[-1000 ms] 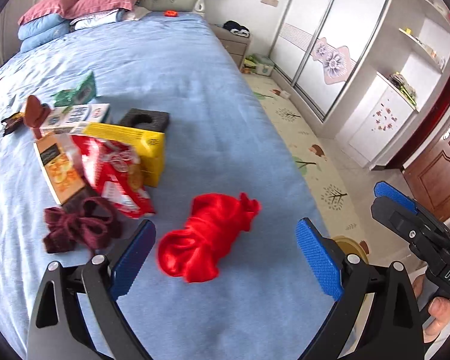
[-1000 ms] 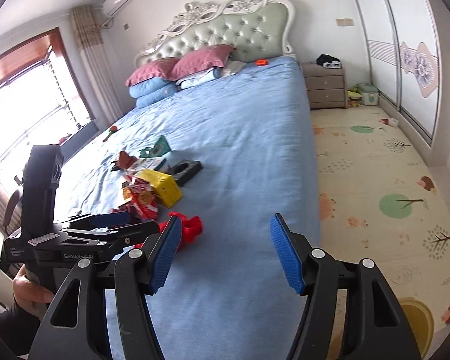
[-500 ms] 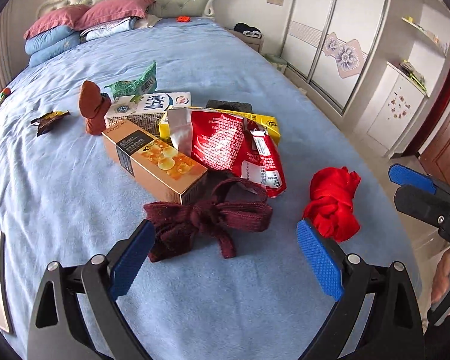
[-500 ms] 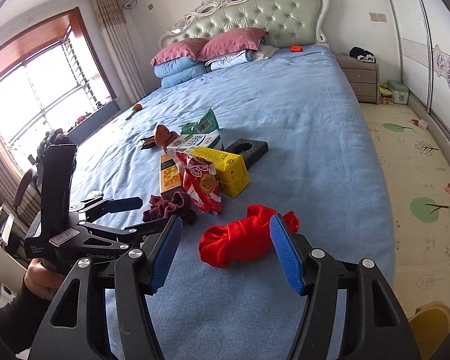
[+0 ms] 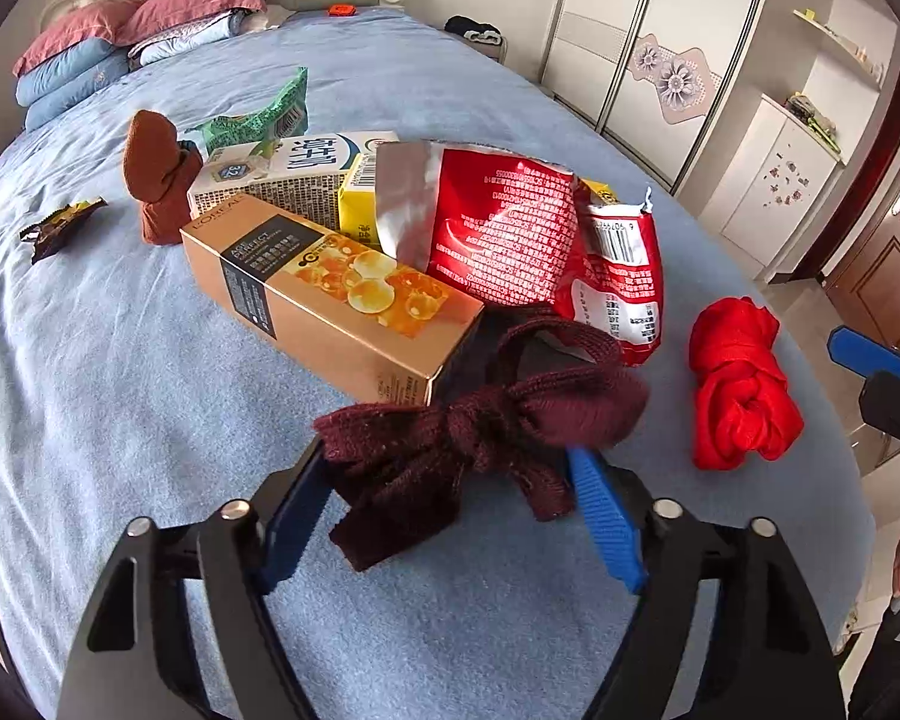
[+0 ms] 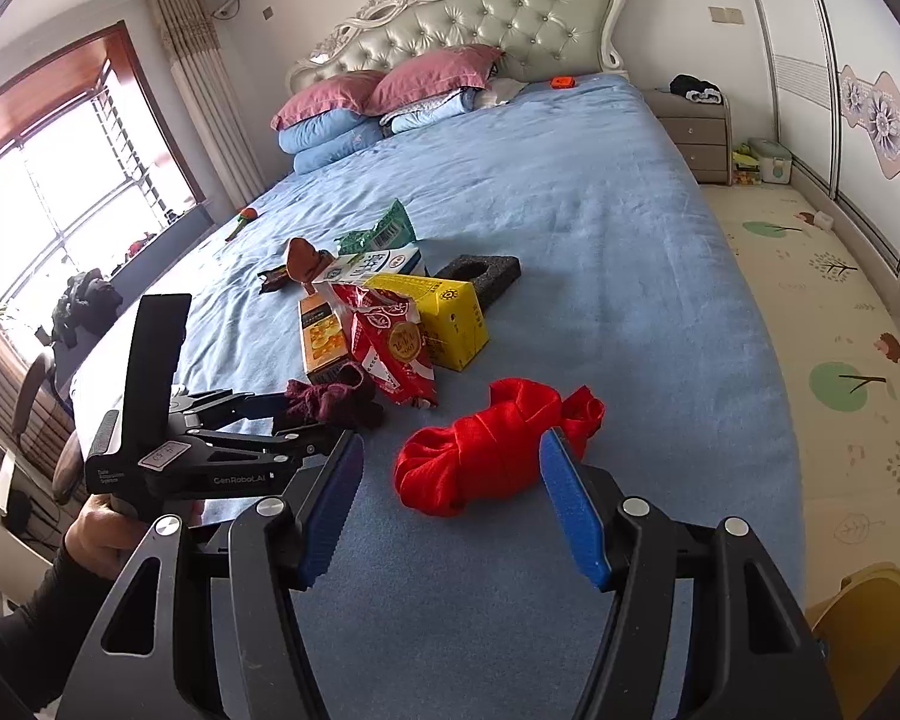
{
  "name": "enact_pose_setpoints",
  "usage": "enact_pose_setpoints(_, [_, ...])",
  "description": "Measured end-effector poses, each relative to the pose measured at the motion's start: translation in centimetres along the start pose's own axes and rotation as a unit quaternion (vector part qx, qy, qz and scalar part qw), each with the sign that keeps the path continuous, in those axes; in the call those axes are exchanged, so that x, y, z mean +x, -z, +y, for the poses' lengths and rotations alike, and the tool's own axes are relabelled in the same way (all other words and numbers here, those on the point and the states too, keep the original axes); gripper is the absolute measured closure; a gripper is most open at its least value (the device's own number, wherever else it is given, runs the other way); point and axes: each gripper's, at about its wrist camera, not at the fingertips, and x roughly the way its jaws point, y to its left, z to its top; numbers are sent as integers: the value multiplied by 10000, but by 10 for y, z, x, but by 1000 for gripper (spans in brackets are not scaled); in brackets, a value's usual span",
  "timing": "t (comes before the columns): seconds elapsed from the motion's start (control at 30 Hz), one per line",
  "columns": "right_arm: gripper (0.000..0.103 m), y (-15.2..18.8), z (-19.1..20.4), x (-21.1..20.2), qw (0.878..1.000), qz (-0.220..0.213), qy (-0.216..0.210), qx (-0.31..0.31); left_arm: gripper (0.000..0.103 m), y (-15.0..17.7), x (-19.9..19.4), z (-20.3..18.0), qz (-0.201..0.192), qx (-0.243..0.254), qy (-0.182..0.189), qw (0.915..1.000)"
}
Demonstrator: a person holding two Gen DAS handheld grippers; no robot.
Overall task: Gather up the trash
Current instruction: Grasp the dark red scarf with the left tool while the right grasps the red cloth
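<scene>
Landmark: the gold carton (image 5: pixel 336 294), lying flat on the blue bed (image 5: pixel 120 396) at the near end of a heap of packaging.
Trash heap: a red foil bag (image 5: pixel 510 228) leans on the gold carton's far side; a white milk carton (image 5: pixel 294 174) and a yellow carton (image 6: pixel 450 315) lie just behind it; a green wrapper (image 5: pixel 270 114) sits beyond those. Judged the task's own things, since all are empty packaging.
Maroon knit bundle (image 5: pixel 480 426): touching the gold carton's near end, knotted, soft, so it should squash under a pinch.
Left claw (image 5: pixel 450 516): straddling the maroon knit bundle with 1 blue pad at each side, jaws closing on it; the pads look at or nearly at the wool, no firm clench visible yet.
Right claw (image 6: pixel 450 492): released, jaws spread, with the red cloth bundle (image 6: pixel 492 444) partly between the 2 pads and not pressed.
Why so: each claw is lined up on 1 cloth knot, probably to clear them away from the packaging.
Edges: the red cloth bundle lies on the side of the gold carton nearest the bed's edge; the floor mat (image 6: pixel 810 324) is below.
Open room: bare sheet stretches beyond the gold carton toward the pillows (image 6: pixel 390 90); the 2 claws sit near each other.
</scene>
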Motion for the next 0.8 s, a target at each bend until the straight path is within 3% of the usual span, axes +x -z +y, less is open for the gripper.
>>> enact_pose_setpoints(0.2, [42, 1, -3, 4, 10000, 20, 88, 33, 71, -1, -3, 10, 37, -124, -73, 9999])
enact_pose_setpoints(0.5, [42, 6, -7, 8, 9998, 59, 53, 181, 83, 8, -10, 19, -82, -348, 236, 9991])
enact_pose_setpoints(0.8, [42, 8, -10, 14, 9996, 104, 100, 256, 83, 26, -29, 21, -340, -521, 580, 9964])
